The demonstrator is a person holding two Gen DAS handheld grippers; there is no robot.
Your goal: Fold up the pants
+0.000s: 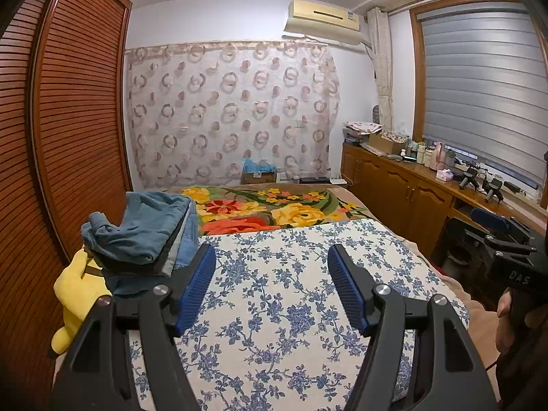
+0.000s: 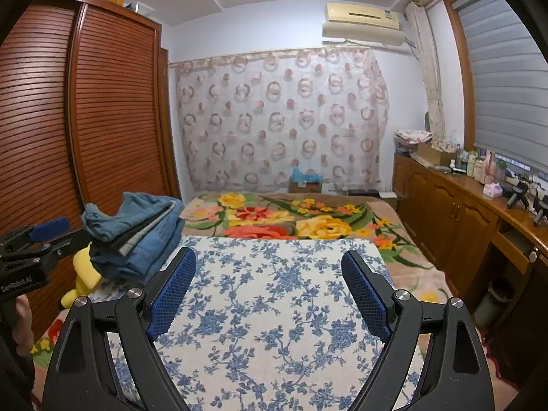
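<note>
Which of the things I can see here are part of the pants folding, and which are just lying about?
Part of the job:
- stack of folded pants, at the left of the bed
- blue-flowered cloth, the bare folding surface
- left tongs and right tongs, both open and empty

Just lying about:
- yellow plush toy beside the stack
- bright flowered blanket
- bottles on the wooden counter

The blue-flowered cloth (image 1: 274, 291) on the bed (image 2: 404, 267) lies bare from its near edge to its far edge, open for either pair of tongs to pass. At the bed's left edge a stack of folded pants (image 1: 144, 239) stands on a yellow plush toy (image 1: 77, 294), close against the slatted wardrobe (image 1: 68, 120). A wooden cabinet (image 2: 455, 219) runs along the bed's right edge.
</note>
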